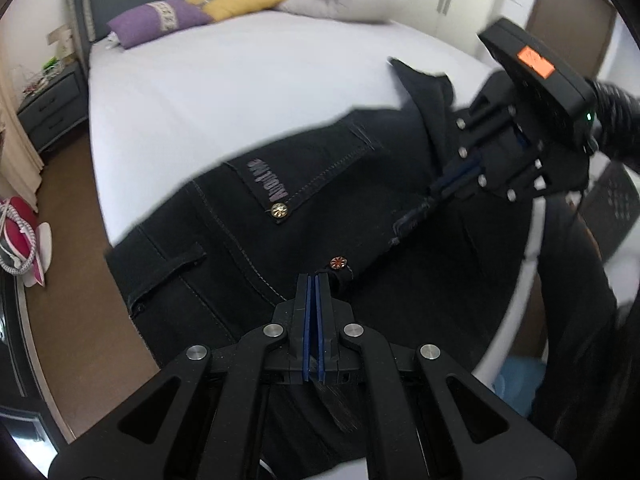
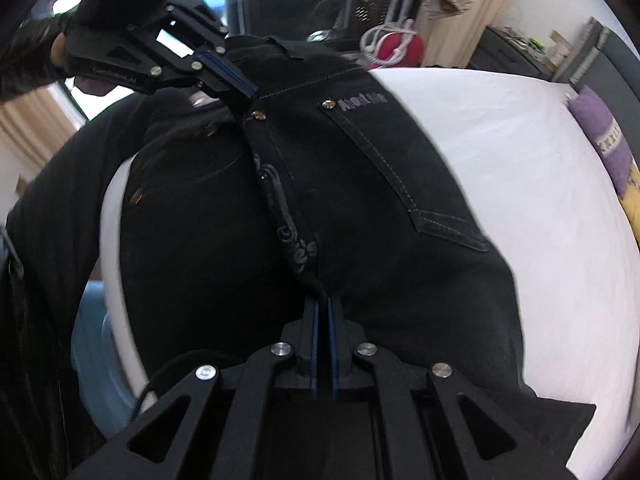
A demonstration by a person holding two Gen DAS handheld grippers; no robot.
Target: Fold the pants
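1. Black jeans (image 1: 320, 184) held by the waistband between both grippers, back pocket side facing up, most of the fabric draped over the white bed sheet (image 1: 224, 92) near the bed's edge.
2. Left gripper (image 1: 313, 280) pressed together, pinching the waistband edge just beside a copper rivet (image 1: 338, 263); no gap visible between the blue pads.
3. Right gripper (image 2: 322, 300) likewise nearly closed, pinching the waistband at the printed inner band (image 2: 298, 236); thin slit between pads, fabric caught at the tips.
4. Two grips spaced along the waistband: likely to keep the top edge taut and the waist doubled over on itself.
5. Both grippers angled steeply down, probably so fabric hangs and drags flat onto the sheet rather than bunching.
6. Judgement: early stage, laying out or aligning before the first fold; legs out of view below, alignment unknown.
7. Risk: thick denim slipping from the narrow pad tips. Purple pillow (image 1: 160, 24) and yellow pillow (image 1: 236, 2) well clear.
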